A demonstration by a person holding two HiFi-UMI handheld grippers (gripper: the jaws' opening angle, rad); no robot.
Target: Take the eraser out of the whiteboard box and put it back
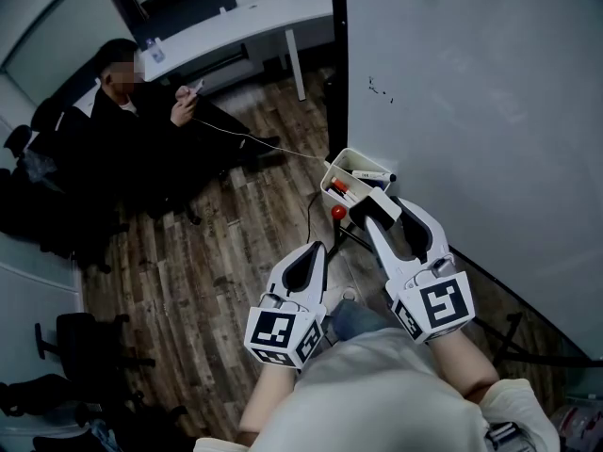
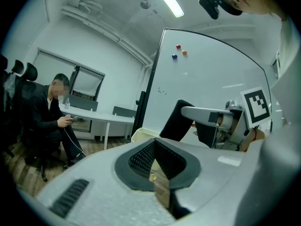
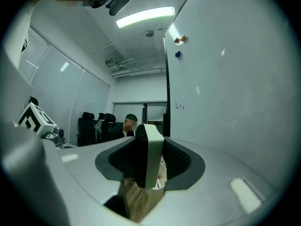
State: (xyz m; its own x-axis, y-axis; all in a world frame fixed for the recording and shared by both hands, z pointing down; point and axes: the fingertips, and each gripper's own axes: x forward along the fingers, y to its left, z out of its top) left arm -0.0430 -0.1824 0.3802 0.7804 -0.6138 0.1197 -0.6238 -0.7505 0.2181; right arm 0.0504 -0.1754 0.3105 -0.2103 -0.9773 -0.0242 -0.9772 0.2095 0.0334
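A dark wood-plank floor [image 1: 207, 271] runs under you, and on your right stands a large whiteboard [image 1: 471, 111] in a black frame, with three small magnets [image 2: 178, 46] high on its face. Beyond it you have a long white desk [image 1: 245, 22] by the far wall, a person [image 1: 122, 130] in dark clothes seated near it, and black office chairs [image 1: 85, 342] off to your left. Above you a strip light [image 3: 146, 17] glows on the pale ceiling.
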